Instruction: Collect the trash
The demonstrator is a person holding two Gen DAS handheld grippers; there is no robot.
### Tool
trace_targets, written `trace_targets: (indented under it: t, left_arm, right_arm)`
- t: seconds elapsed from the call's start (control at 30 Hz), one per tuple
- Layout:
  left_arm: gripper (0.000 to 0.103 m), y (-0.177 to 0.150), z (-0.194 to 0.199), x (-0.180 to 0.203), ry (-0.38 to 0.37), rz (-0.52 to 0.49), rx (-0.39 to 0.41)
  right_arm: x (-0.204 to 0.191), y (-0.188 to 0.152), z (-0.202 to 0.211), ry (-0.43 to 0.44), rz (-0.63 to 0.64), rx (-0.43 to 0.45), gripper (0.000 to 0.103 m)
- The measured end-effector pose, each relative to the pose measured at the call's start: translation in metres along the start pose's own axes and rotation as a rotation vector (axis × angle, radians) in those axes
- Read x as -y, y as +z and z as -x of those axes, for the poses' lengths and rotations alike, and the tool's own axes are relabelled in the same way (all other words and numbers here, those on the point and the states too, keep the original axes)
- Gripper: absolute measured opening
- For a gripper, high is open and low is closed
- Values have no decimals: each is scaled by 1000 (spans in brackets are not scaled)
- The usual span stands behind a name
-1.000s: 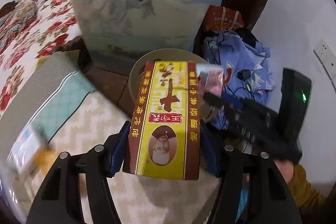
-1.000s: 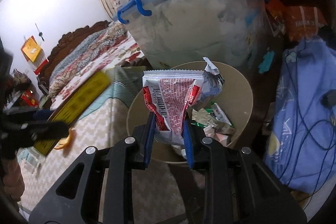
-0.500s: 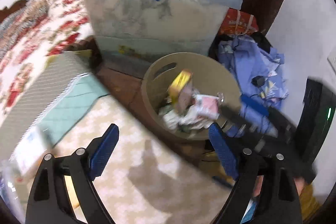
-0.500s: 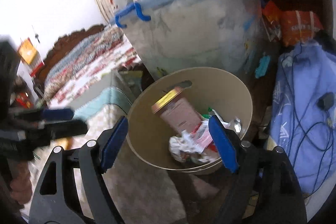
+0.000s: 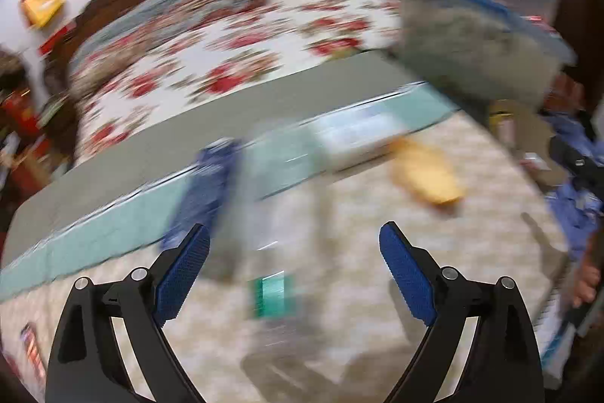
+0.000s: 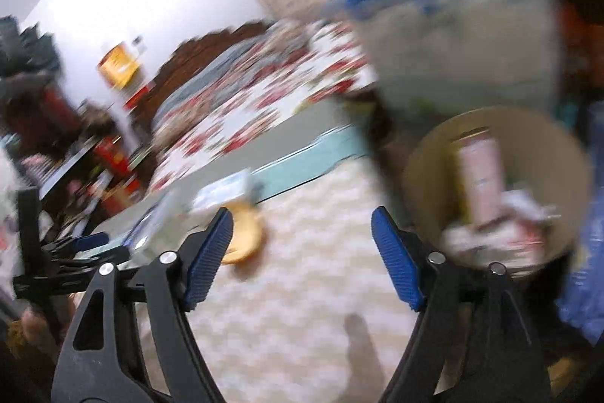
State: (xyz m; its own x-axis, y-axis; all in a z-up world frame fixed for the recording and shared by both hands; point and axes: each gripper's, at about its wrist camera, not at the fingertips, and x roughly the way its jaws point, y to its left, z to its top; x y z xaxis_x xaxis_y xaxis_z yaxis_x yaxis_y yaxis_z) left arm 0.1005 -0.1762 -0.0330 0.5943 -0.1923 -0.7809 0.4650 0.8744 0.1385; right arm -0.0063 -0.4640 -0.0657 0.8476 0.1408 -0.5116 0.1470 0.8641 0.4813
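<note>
Left gripper [image 5: 294,274] jaws are opening with nothing clamped, over a blurred clear bottle [image 5: 279,225] on the zigzag-patterned surface [image 5: 472,252]. Right gripper [image 6: 302,255] jaws are closing, empty, beside the tan waste bin [image 6: 558,153] holding discarded wrappers [image 6: 502,229].

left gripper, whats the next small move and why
Probably reach the left gripper down toward the blurred clear bottle lying ahead on the patterned cloth. Its jaws are opening with nothing between them, and the tan bin already holds wrappers, so loose trash on the cloth looks next.
</note>
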Motion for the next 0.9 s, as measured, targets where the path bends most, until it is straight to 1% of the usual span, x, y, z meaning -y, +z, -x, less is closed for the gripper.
trace_targets:
  t: [0.03,0.07,0.1,0.17,0.23,0.27,0.3,0.33,0.37,0.4,0.43,0.53,0.6,0.73,0.9]
  left_arm:
    - [87,-3,-2,-5,0,10,-9]
    - [87,-6,-4,-11,-13,22,-18]
    - [87,-10,-7,-14,-21,27,-25]
    - [87,-13,-12,-13,-25,20,-34]
    - [87,-15,-19,-9,-46,8,-42]
    - [85,-17,-22,-6,-51,1,-47]
    - [73,-20,-24,-3,-57,-9,-56]
    - [62,-24,-27,-1,-74,-22,-71]
    - [42,-28,-31,0,-85,-33,-90]
    - [40,-32,-34,1,-101,-39,-95]
    - [40,-38,-32,0,-122,-44,-93]
    - [39,-55,-23,-7,-156,-44,-87]
    - [39,-65,-17,-11,-167,-42,-87]
    - [39,-95,7,-26,-223,-35,-81]
    - [39,-128,30,-39,-262,-10,-79]
  right_arm:
    - [-9,1,-16,22,13,-35,70]
    - [-15,1,-27,22,23,-57,68]
    - [-22,3,-44,31,29,-93,67]
    - [-28,5,-65,45,25,-136,65]
    - [-33,6,-94,31,23,-200,63]
    - [-35,5,-104,27,19,-227,55]
    - [-36,4,-113,35,10,-256,50]
    - [-39,0,-124,60,-3,-296,37]
    - [-41,-3,-130,73,-6,-316,31]
    - [-45,-9,-136,90,-1,-341,25]
    - [-46,-10,-136,91,10,-351,17]
    - [-54,-20,-128,121,27,-353,15]
    - [-61,-31,-120,119,52,-362,15]
    - [-74,-58,-95,161,60,-372,15]
    - [-90,-84,-73,201,70,-376,15]
